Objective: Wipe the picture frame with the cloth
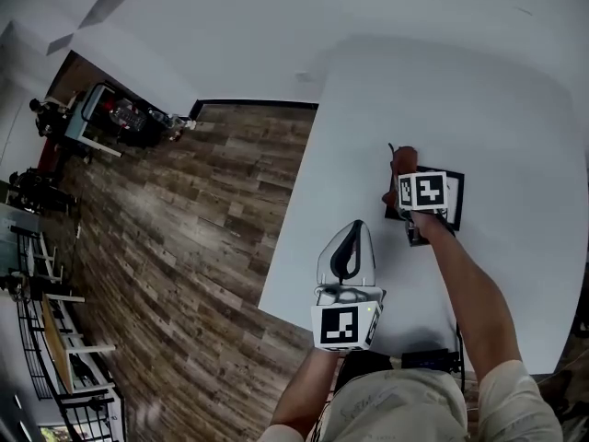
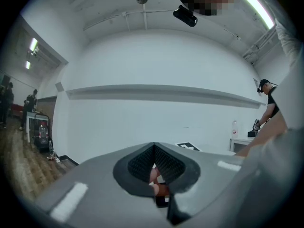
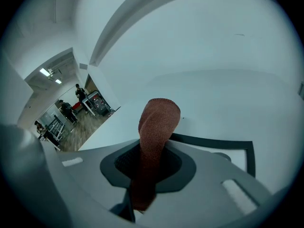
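Right gripper [image 3: 151,158] is clamped on the rust cloth [image 3: 159,122], whose tip pokes out toward the far side. The picture frame [image 3: 216,140] lies flat on the desk [image 1: 497,109], under and just right of that tip. My call is press down, then sweep right. Left gripper [image 2: 154,151] is closed on nothing, sitting near-left of the frame.

White table [image 1: 515,109] beside wood-plank floor [image 1: 184,247]

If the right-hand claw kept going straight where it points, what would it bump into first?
Probably the white table, just past the picture frame; the cloth in the right gripper would touch first. Depth is unclear.
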The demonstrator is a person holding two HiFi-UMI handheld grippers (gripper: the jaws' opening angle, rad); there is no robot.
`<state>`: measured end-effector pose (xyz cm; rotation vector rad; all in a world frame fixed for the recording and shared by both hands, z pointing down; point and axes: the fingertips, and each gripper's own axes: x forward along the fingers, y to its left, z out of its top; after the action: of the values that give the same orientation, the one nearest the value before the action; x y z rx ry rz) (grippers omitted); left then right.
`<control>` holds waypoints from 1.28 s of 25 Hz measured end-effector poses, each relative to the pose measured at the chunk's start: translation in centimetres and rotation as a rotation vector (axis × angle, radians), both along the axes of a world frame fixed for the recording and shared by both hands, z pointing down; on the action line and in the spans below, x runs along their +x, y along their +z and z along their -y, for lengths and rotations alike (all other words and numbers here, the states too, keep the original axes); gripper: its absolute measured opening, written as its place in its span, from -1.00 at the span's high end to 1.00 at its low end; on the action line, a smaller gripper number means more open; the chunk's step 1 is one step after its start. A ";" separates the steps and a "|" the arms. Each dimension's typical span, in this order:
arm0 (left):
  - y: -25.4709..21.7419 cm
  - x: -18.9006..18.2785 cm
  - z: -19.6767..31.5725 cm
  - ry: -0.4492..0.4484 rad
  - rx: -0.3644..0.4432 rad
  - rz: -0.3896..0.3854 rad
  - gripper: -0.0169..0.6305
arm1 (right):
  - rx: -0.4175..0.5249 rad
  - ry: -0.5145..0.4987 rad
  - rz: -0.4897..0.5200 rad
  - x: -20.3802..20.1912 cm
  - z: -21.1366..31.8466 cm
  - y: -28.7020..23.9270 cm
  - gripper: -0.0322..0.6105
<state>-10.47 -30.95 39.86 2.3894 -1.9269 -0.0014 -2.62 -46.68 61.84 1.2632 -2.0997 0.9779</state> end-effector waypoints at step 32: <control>3.4 2.6 1.8 0.063 -0.035 -0.070 0.95 | -0.096 0.239 -0.231 18.0 -1.3 2.0 0.62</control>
<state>-7.89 -32.77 43.30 2.3931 -1.8054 -0.0467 15.36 -45.37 63.81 1.5234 -1.7362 0.9665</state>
